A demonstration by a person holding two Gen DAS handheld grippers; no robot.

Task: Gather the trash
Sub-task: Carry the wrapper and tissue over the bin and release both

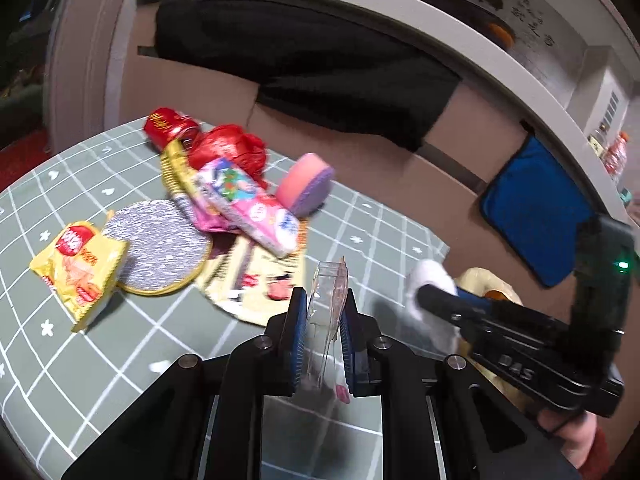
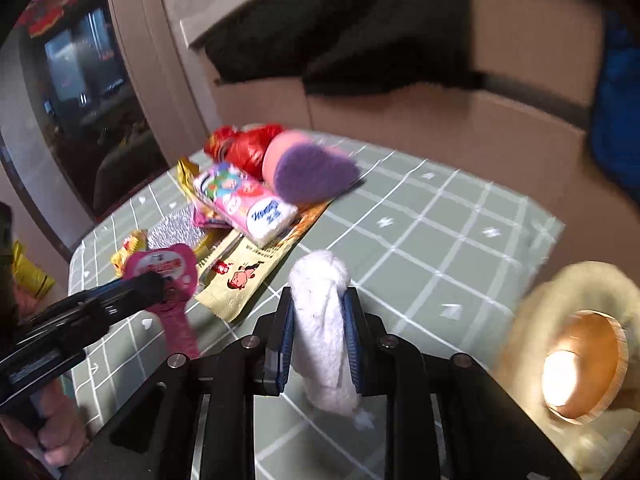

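Clamping a clear plastic pack (image 1: 326,300) with a pink card back, the left hand-held gripper (image 1: 323,334), jaws nearly closed, pads pressed on both sides of it. Squeezing a white tissue wad (image 2: 324,320), the right hand-held gripper (image 2: 323,334), jaws drawn close against it, above the near part of the surface (image 2: 440,248), a green grid cloth. Heaped toward the far left corner: red foil bag (image 1: 228,148), pink tissue pack (image 1: 256,212), pink-and-purple sponge (image 1: 306,188), gold wrapper (image 1: 176,168). Lying flat beside the heap, a beige cartoon wrapper (image 2: 244,272) and a silver round disc (image 1: 160,244). Nearer the left edge, overlapping the disc, a yellow snack bag (image 1: 80,268). Past the right edge, blurred, a cream bin (image 2: 580,360) with a bright glowing interior. Behind the surface, brown cartons (image 1: 360,152) draped with black cloth.
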